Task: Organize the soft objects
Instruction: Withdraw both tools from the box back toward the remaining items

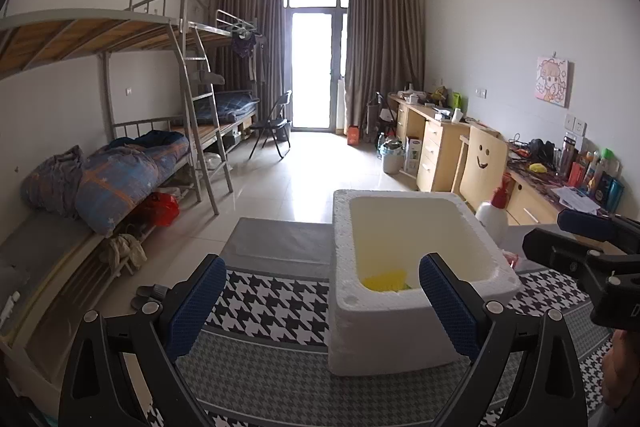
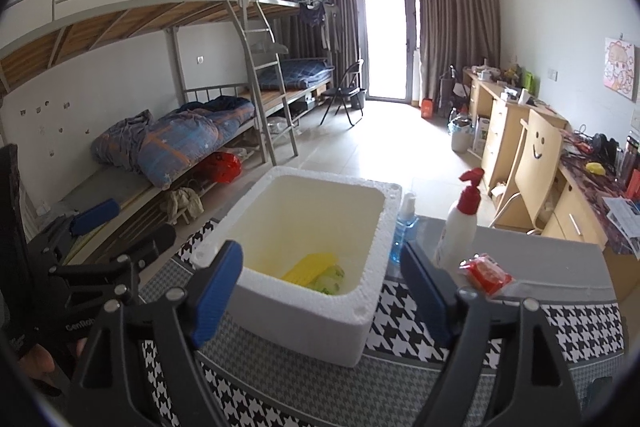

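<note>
A white foam box stands on a houndstooth cloth. Inside it lie a yellow corn-shaped soft toy and a pale green soft item. A red packet lies on the table to the right of the box. My left gripper is open and empty, held in front of the box. My right gripper is open and empty, also just in front of the box. The left gripper also shows at the left of the right wrist view.
A white pump bottle with a red top and a blue-liquid bottle stand right of the box. Bunk beds with a quilt line the left wall. Desks and a smiley-face chair are at right.
</note>
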{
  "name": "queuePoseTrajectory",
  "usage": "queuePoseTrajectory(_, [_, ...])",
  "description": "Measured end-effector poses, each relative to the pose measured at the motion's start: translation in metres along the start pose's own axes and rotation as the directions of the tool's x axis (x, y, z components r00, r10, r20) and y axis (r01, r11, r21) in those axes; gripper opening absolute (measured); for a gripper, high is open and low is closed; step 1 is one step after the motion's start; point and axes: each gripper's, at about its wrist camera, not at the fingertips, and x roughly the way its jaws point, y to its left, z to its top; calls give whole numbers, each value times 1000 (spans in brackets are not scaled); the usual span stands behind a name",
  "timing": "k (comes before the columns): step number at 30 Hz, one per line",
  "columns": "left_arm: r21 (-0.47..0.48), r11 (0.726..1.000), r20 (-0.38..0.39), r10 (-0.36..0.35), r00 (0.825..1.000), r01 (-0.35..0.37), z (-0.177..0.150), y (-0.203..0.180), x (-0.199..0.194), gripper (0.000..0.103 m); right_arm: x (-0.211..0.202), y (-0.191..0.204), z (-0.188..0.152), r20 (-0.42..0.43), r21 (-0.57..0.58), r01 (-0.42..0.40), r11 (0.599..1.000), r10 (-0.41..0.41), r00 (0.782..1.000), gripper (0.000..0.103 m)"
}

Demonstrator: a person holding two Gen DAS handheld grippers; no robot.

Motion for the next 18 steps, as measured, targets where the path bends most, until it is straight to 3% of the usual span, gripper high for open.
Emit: queuePoseTrajectory(18, [48, 997, 32, -67, 997, 66, -19, -20, -34, 98, -52, -7, -30, 97, 36, 29, 999, -33, 995, 84])
